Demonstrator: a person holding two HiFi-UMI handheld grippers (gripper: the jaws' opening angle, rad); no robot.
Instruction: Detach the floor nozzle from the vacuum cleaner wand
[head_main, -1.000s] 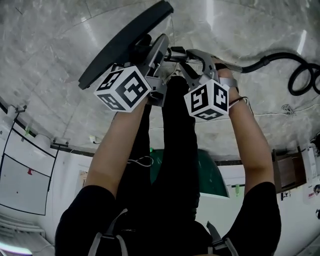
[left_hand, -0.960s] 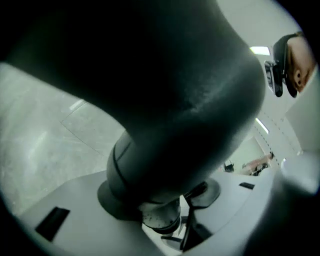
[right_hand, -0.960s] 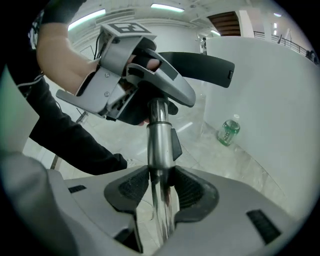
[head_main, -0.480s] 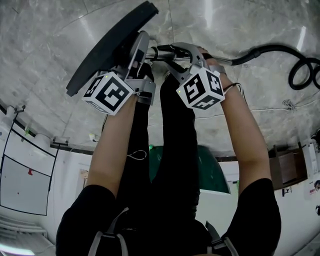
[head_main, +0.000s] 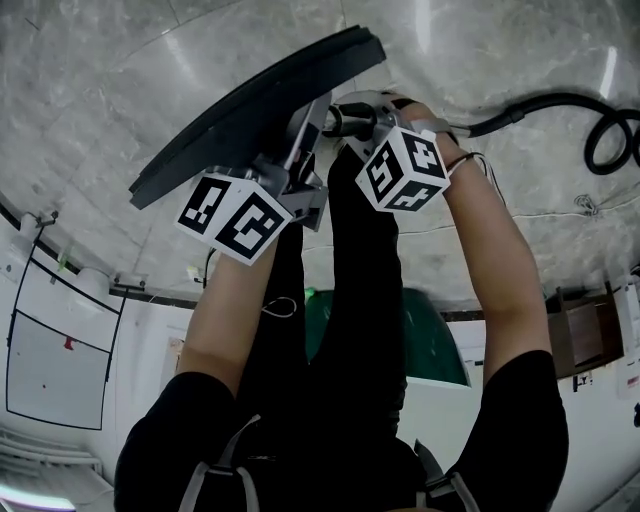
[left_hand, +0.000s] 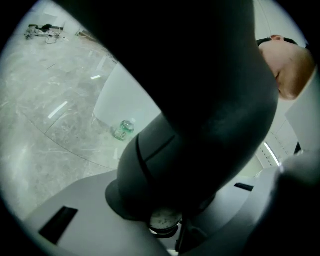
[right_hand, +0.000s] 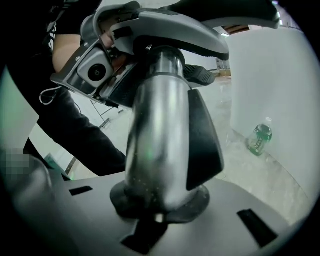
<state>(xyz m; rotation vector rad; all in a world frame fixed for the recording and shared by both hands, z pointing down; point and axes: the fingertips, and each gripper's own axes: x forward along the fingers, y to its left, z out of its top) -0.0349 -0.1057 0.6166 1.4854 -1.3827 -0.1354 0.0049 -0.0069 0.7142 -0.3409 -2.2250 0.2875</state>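
The pale marble floor (head_main: 100, 80) fills the top half of my head view, and white wall panels (head_main: 60, 340) run along the bottom. The person's black-trousered legs (head_main: 350, 330) run up the middle of the frame. A bare forearm reaches up on each side of them, the left forearm (head_main: 225, 310) and the right forearm (head_main: 500, 270).

The floor nozzle (head_main: 250, 110) is a long dark plate lying on a diagonal, from low on the left to high on the right, just past the left gripper (head_main: 300, 150). A black hose (head_main: 545, 100) trails off to the right across the floor and curls into a loop near the frame's edge.

In the left gripper view the nozzle's thick dark neck blocks most of the frame and sits squarely between the two grey jaws. They have come in on it and are clamped against it. That gripper's marker cube (head_main: 238, 215) faces my head camera.

The right gripper (head_main: 355, 118) is just beside the left one, with its own cube (head_main: 405, 168) below it. Its jaws have just been closing, and in its own view the silver wand (right_hand: 157, 140) stands upright between them, pinched at its base. The wand runs up to the neck close by the left gripper. I cannot tell whether the joint there has come apart.

A small green bottle (right_hand: 260, 139) stands on the floor by a white wall, well apart from everything else.
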